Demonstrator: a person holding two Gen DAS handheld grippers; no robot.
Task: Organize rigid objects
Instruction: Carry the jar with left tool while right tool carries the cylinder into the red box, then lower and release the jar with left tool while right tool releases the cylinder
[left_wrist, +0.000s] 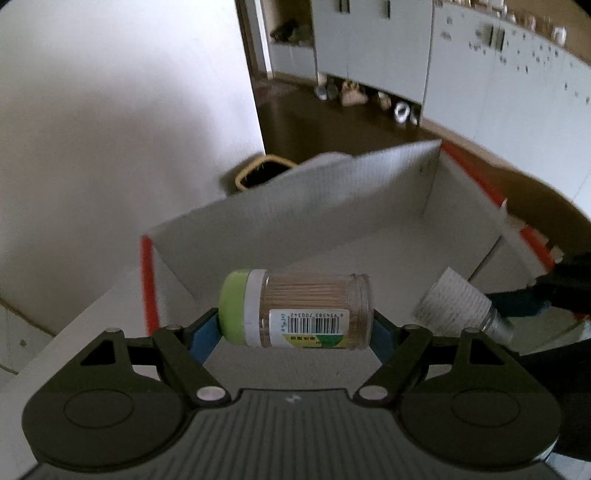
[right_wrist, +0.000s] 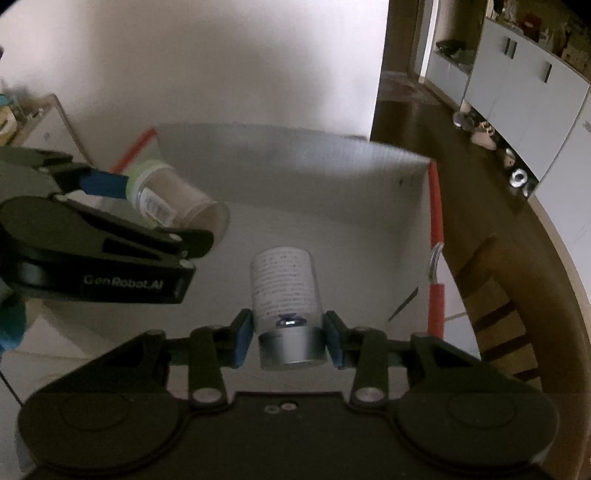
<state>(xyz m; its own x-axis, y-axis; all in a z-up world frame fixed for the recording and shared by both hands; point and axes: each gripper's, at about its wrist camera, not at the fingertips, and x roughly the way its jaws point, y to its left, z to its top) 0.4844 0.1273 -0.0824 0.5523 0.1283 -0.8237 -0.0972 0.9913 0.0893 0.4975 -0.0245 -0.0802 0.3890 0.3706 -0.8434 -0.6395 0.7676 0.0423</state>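
The clear plastic cylindrical jar of wooden toothpicks with a pale green cap (left_wrist: 295, 310) looks light and stiff, but its smooth round wall is probably slippery and thin enough to crack under a hard squeeze. The left gripper (left_wrist: 295, 332) has it lengthwise, one blue finger pad (left_wrist: 207, 338) on the green cap and the other against the flat base. That end-to-end hold is likely the safest, since flat ends give the pads something to bear on. The fingers stand wide, closed on the jar's full length, and the jar lies crosswise between them, barcode label facing the camera.

The small clear bottle with a white printed label and a silver metal cap (right_wrist: 284, 295) seems equally light and rigid — likely glass or hard plastic, so best not dropped. The right gripper (right_wrist: 288, 341) holds it low, its narrow-set fingers pinching just at the silver cap, with the body pointing away from the camera. Taken so near one end, the bottle could pivot if jolted.

Both things hang in the air over the open white corrugated box with red-taped corners (left_wrist: 369, 192), above its bare floor — neither touches the box.
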